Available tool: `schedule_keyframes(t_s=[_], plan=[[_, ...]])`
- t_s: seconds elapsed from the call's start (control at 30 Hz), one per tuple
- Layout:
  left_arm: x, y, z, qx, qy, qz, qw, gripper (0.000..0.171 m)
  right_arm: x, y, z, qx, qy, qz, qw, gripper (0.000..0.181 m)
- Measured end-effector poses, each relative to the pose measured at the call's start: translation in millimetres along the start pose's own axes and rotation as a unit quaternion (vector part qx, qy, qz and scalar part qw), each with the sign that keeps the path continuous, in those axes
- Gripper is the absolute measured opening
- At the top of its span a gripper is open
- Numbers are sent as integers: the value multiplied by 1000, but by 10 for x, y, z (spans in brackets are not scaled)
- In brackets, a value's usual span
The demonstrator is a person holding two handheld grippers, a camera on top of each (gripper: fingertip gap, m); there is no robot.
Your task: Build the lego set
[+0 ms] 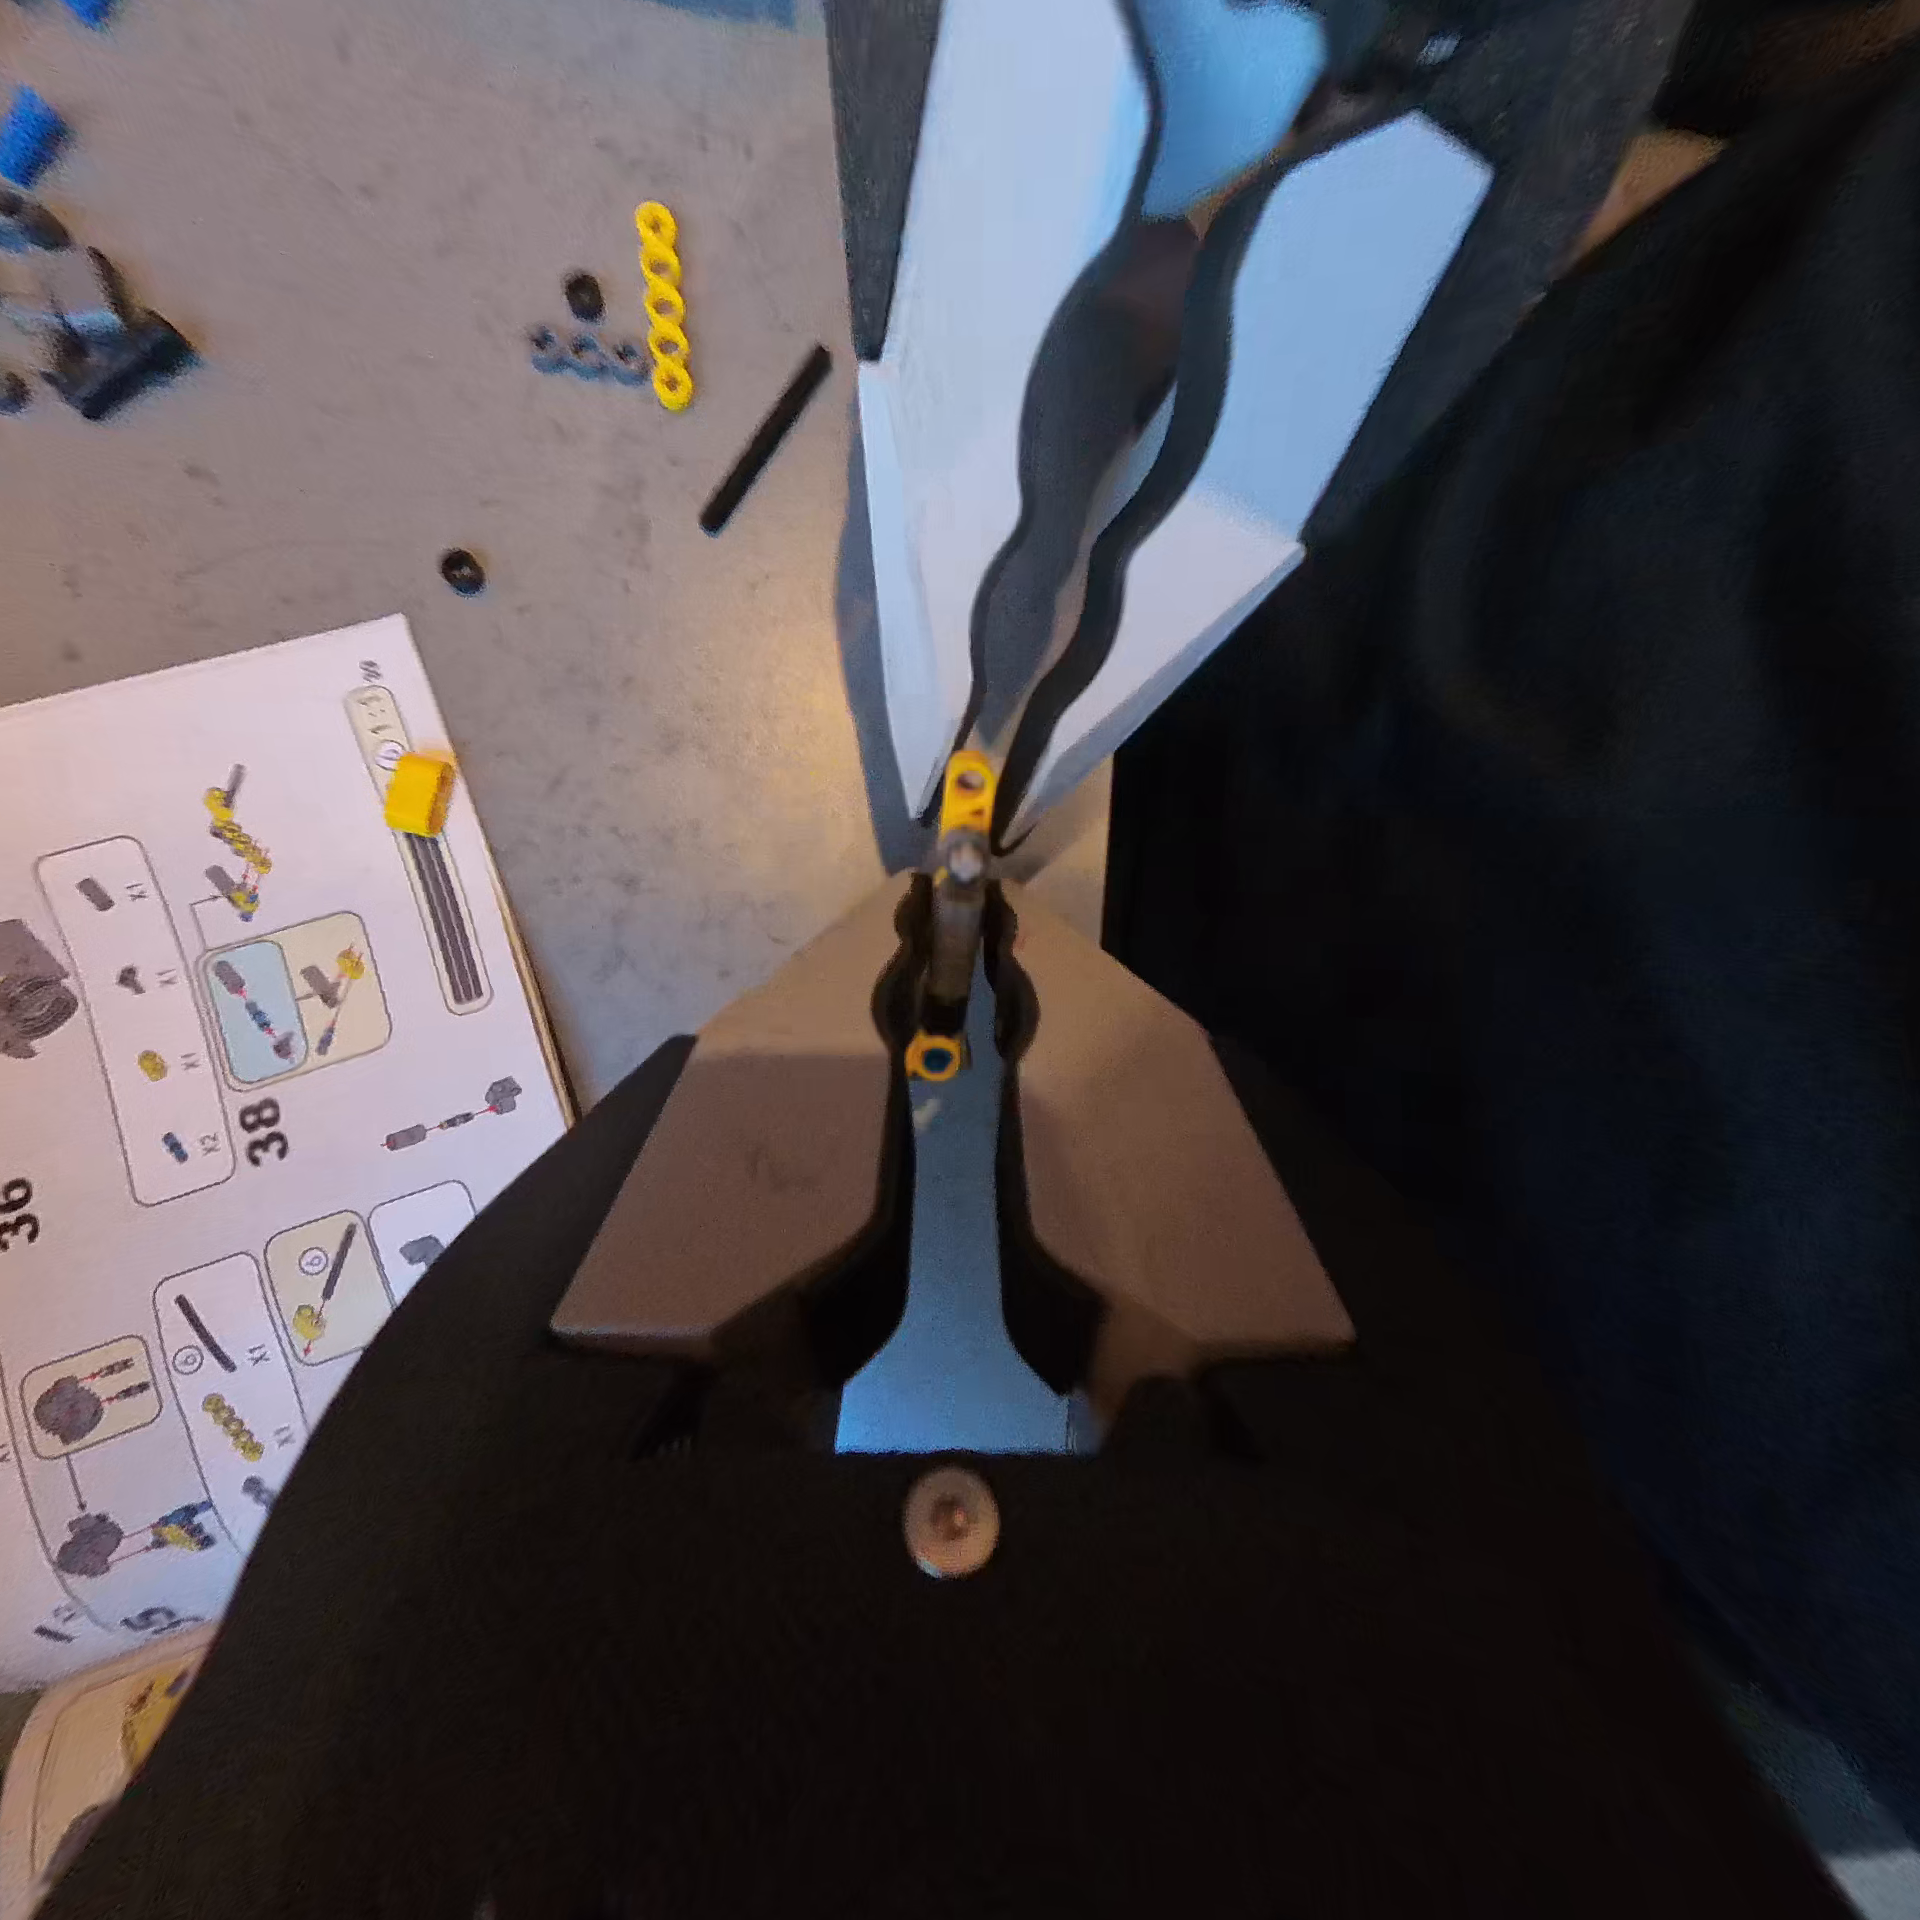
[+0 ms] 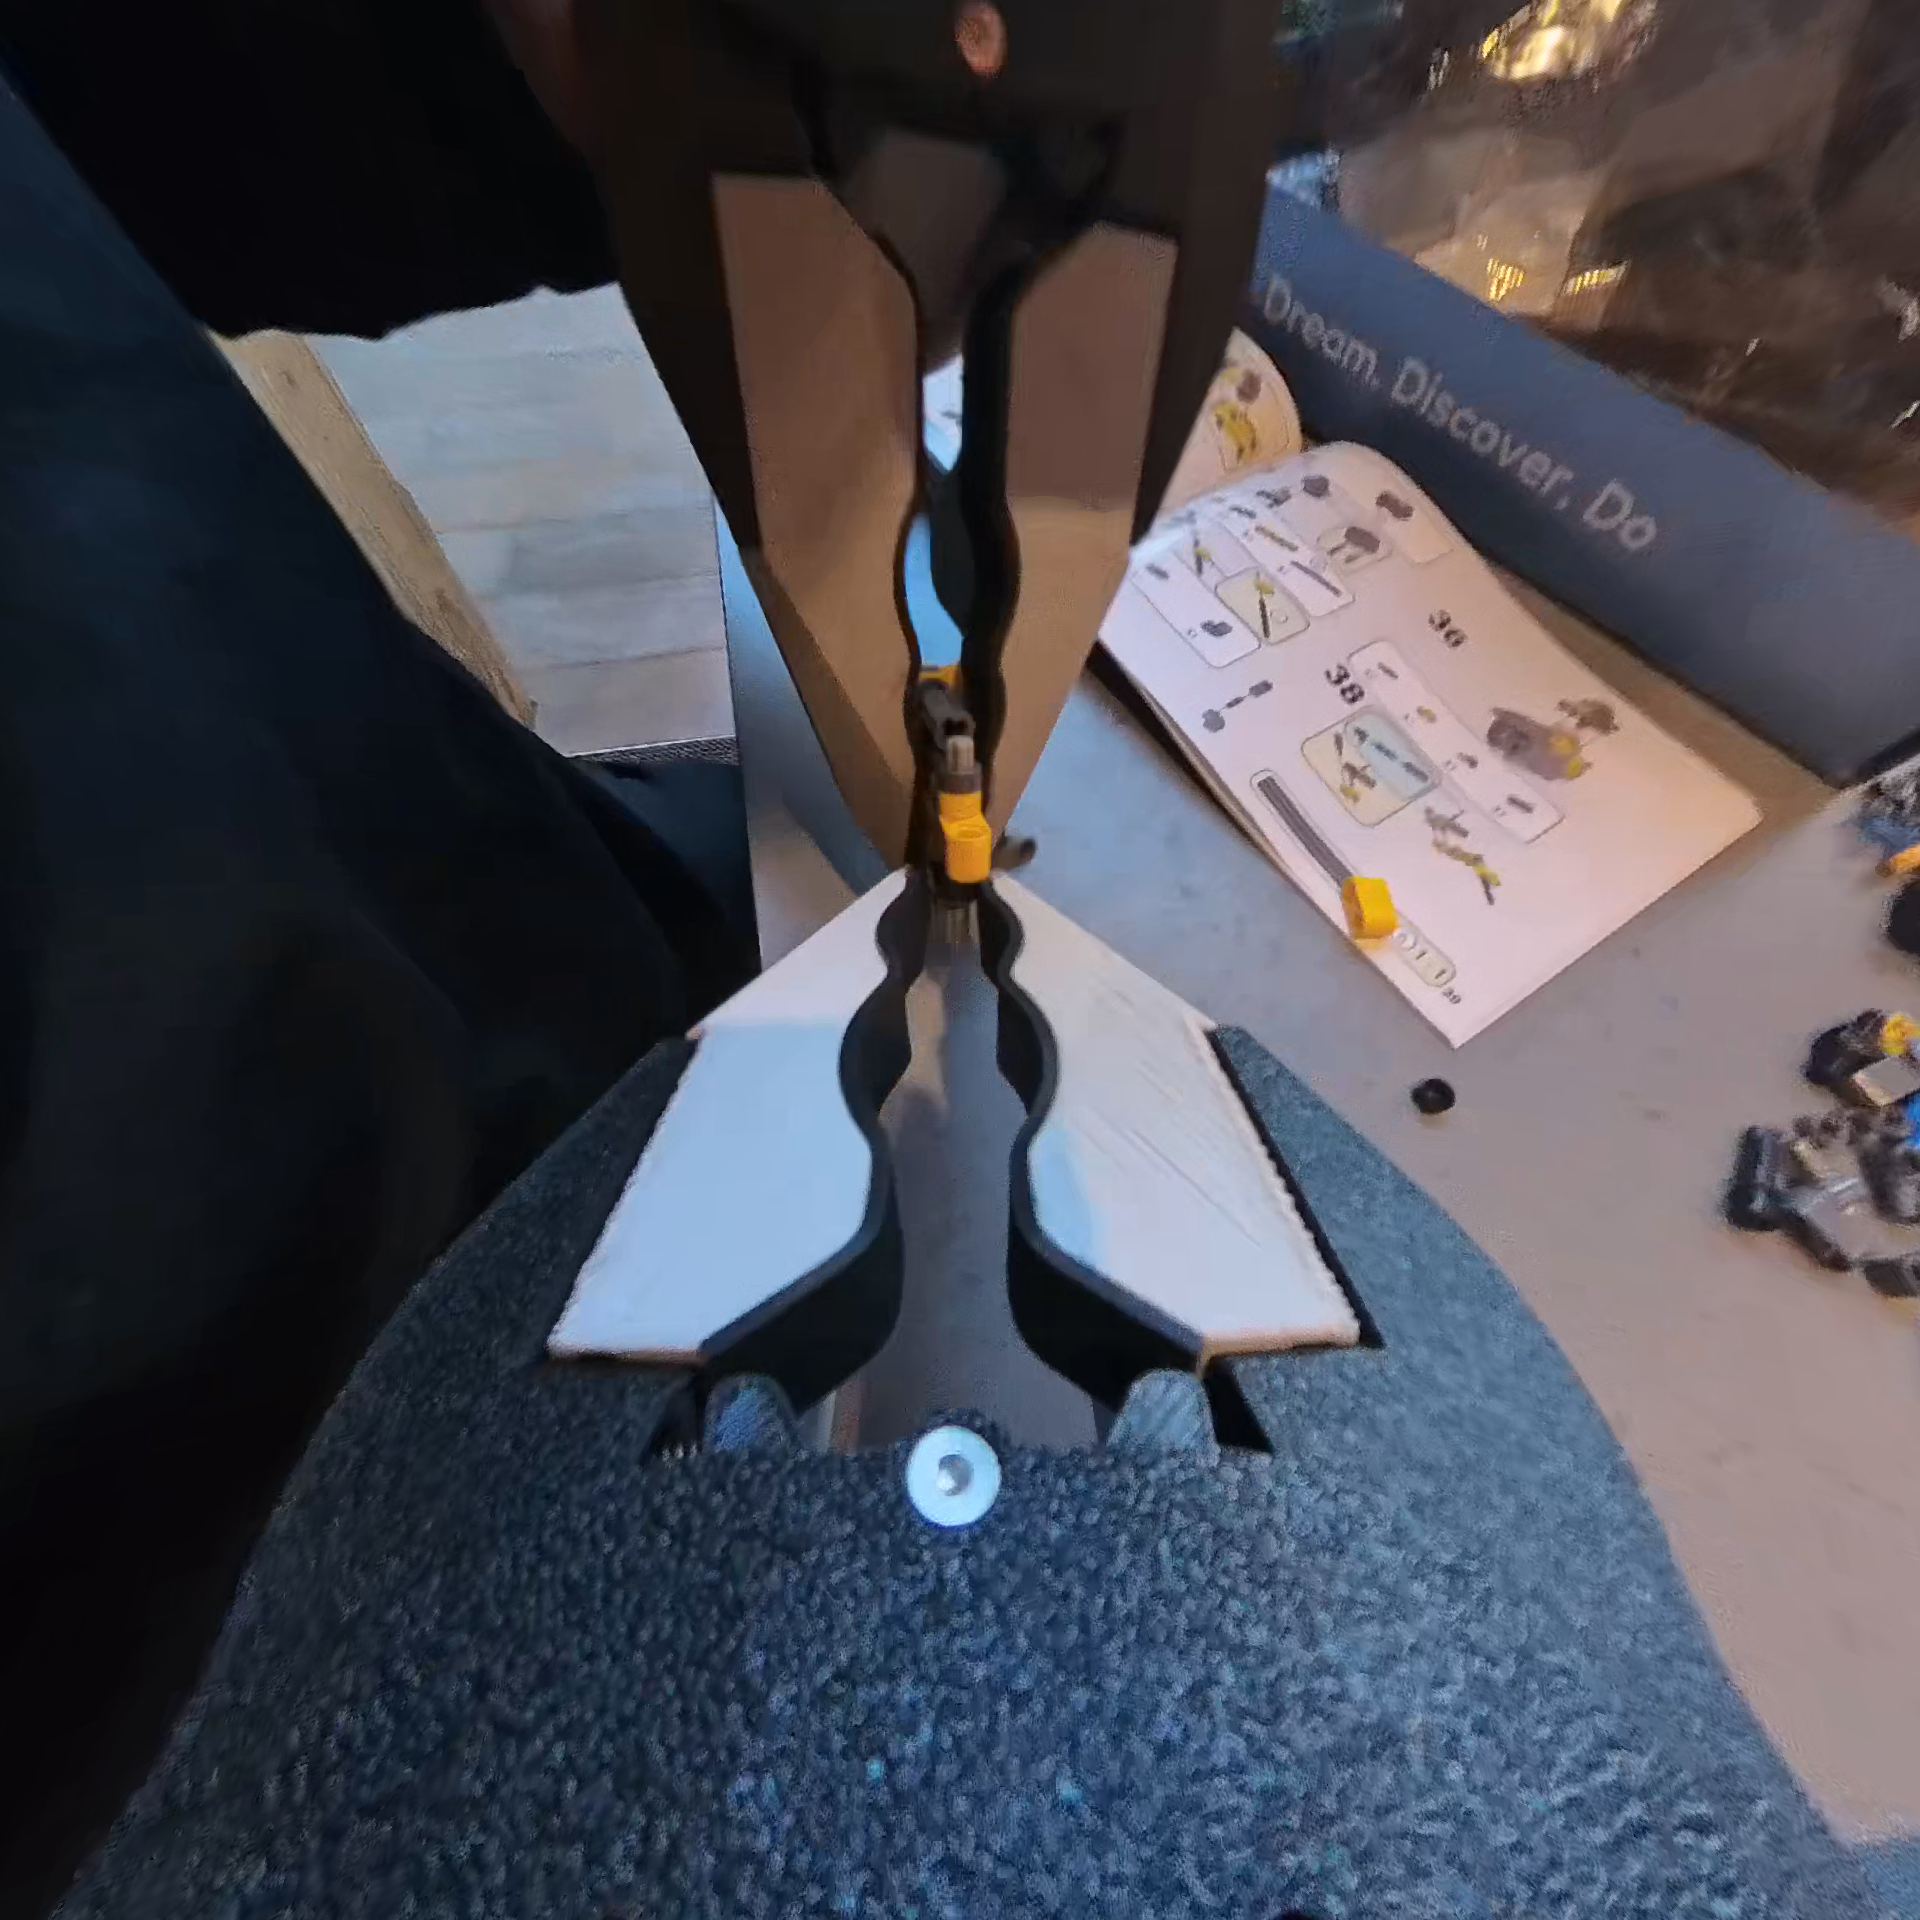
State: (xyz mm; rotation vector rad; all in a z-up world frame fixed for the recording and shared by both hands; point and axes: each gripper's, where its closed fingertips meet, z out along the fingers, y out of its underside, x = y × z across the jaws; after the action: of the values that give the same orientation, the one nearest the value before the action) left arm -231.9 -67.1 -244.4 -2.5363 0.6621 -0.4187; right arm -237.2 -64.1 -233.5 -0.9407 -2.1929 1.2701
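One small assembly (image 1: 954, 914) of building-toy parts, a grey axle with yellow connectors, was held in the air above the front edge of the bench (image 1: 416, 208), between the two grippers that met tip to tip. The left gripper (image 1: 951, 925) was pinched on the grey axle part, with a yellow ring-shaped piece (image 1: 932, 1058) seen between its fingers farther back. The right gripper (image 2: 948, 904) was pressed onto the other end, just below a yellow connector (image 2: 958, 826). In each wrist view the opposite gripper filled the middle and hid much of the bench behind it.

One open instruction booklet (image 2: 1434, 727) lay flat on the bench, and one yellow bush (image 1: 419, 792) rested on its page. Beyond it, loose on the bench, one yellow five-hole beam (image 1: 663, 303), one long black axle (image 1: 767, 438), one dark short beam (image 1: 587, 353) and two small black round pieces (image 1: 463, 570) could be counted. A cluster of dark and blue parts (image 2: 1839, 1174) lay at the bench's far side, too blurred to count. One dark blue box (image 2: 1558, 457) stood behind the booklet. A person's dark clothing (image 1: 1558, 831) bordered the grippers on one side.
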Motion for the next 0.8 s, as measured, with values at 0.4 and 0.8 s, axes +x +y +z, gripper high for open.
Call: schedule_keyframes(t_s=[0.4, 0.8], plan=[[-33, -60, -41, 114, 21, -34, 993, 12, 48, 110, 79, -41, -27, 76, 996, 8], [-112, -12, -29, 71, -46, 28, 996, 12, 67, 143, 97, -47, -52, 148, 986, 9]])
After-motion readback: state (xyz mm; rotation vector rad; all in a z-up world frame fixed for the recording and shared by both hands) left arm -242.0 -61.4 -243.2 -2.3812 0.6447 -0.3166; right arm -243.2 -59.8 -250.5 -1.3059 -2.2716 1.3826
